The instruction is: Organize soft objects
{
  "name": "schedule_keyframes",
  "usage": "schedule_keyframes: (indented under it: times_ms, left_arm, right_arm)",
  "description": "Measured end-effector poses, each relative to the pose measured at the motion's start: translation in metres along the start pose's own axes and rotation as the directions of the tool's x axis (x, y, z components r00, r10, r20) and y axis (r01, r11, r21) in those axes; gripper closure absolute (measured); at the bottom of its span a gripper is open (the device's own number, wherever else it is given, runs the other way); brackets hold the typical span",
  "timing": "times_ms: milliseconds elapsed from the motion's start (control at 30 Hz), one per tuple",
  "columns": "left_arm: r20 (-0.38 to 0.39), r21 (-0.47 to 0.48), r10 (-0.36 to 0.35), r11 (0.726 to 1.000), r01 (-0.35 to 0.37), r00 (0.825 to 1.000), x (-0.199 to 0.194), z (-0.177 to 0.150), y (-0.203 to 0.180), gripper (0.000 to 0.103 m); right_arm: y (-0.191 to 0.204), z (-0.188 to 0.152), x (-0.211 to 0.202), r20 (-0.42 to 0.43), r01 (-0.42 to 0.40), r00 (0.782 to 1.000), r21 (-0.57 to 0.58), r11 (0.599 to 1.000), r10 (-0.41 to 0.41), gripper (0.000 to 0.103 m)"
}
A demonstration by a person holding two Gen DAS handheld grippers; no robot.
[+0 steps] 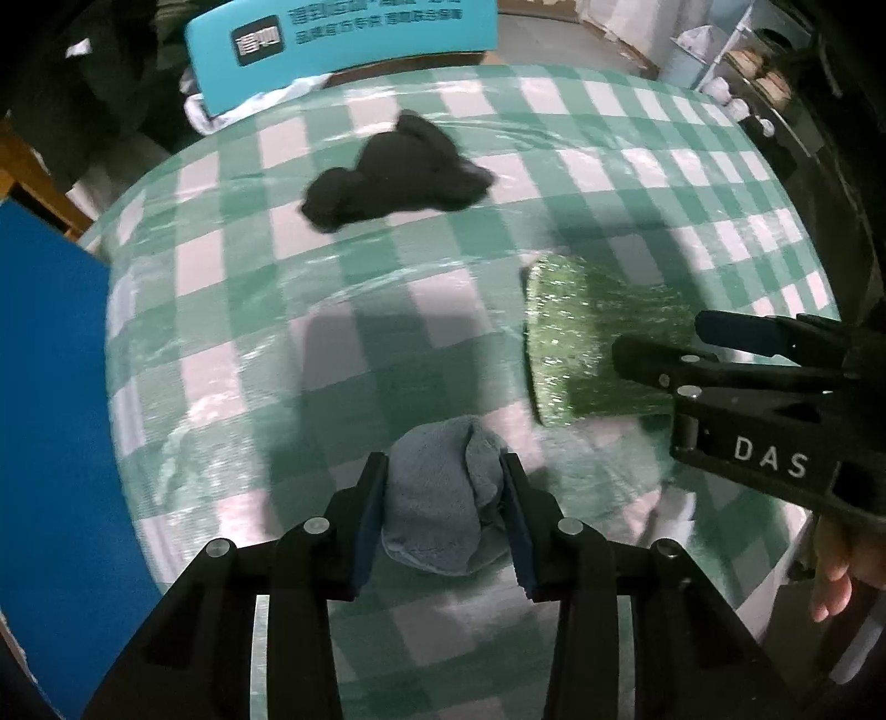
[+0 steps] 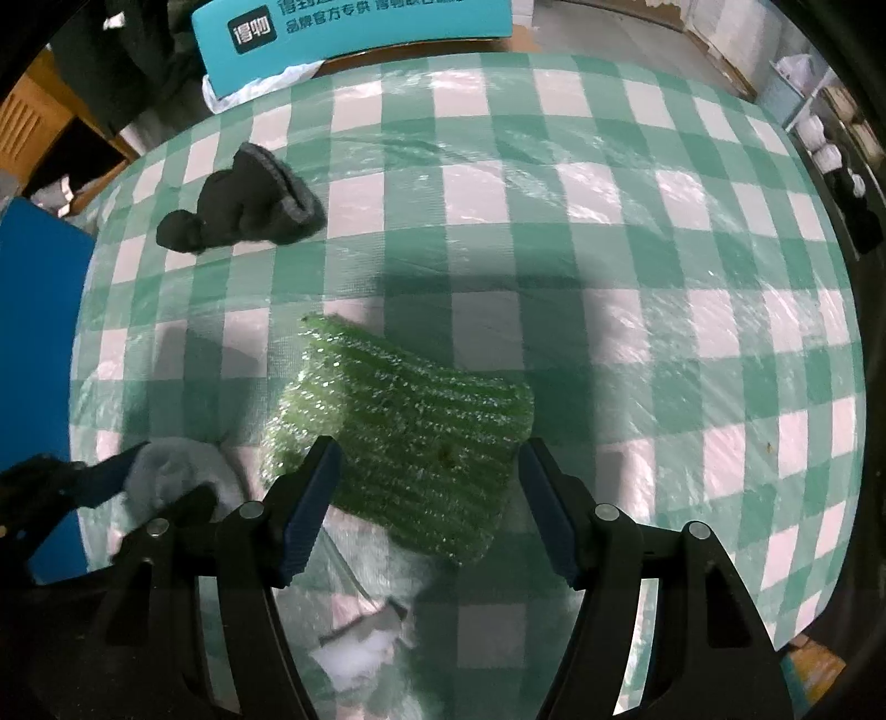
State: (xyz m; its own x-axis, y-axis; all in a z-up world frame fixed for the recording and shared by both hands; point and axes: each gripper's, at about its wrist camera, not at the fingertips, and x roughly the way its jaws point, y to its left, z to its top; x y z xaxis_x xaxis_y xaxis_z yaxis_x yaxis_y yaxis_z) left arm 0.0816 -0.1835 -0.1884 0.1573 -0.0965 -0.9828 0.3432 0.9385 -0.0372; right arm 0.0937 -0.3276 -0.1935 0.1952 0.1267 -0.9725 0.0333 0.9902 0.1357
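Observation:
A crumpled grey cloth (image 1: pixel 432 487) lies on the green-and-white checked table (image 1: pixel 387 343) near its front edge. My left gripper (image 1: pixel 443 462) points down and is shut on the cloth, with both blue pads pressed into its sides; the right wrist view has the same grip at its lower left (image 2: pixel 149 482). A sparkly green scrub cloth (image 2: pixel 410 421) lies flat to the right. My right gripper (image 2: pixel 429 498) stands open over its near part, and the cloth spreads wider than the jaws. A black knitted piece (image 1: pixel 393 171) lies further back.
A teal box (image 1: pixel 338 39) with print stands behind the table's far edge, beside a white plastic bag (image 2: pixel 260 83). A blue panel (image 1: pixel 50 415) rises along the left edge. White shelving (image 1: pixel 720 55) stands at the back right. A person's fingers (image 1: pixel 830 587) show at the right.

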Motion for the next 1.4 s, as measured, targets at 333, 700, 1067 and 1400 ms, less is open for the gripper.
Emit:
schedule_keyframes:
  times_ms: [333,700,1067,1400]
  left_arm:
    - [0.010,-0.029,0.031,0.999,-0.031,0.999,-0.002,-0.001,0.023,0.063]
    - [0.004,-0.037,0.027,0.999,-0.026,1.000,-0.001,0.001,0.029,0.063]
    - [0.026,-0.045,0.036,0.998,-0.035,0.999,-0.017,-0.009,0.033,0.063]
    - [0.076,-0.045,0.067,0.997,-0.064,0.995,-0.047,-0.017,0.038,0.064]
  right_arm:
    - [0.022,0.004,0.022,-0.009,0.076,0.997,-0.043,0.996,-0.077,0.035]
    - [0.034,-0.010,0.017,0.010,0.050,0.999,-0.071,0.996,-0.050,0.070]
    - [0.048,-0.011,0.007,0.019,0.002,1.000,-0.084,0.996,0.000,0.090]
    - [0.059,-0.014,-0.034,0.082,-0.030,0.996,-0.112,0.993,0.039,0.090]
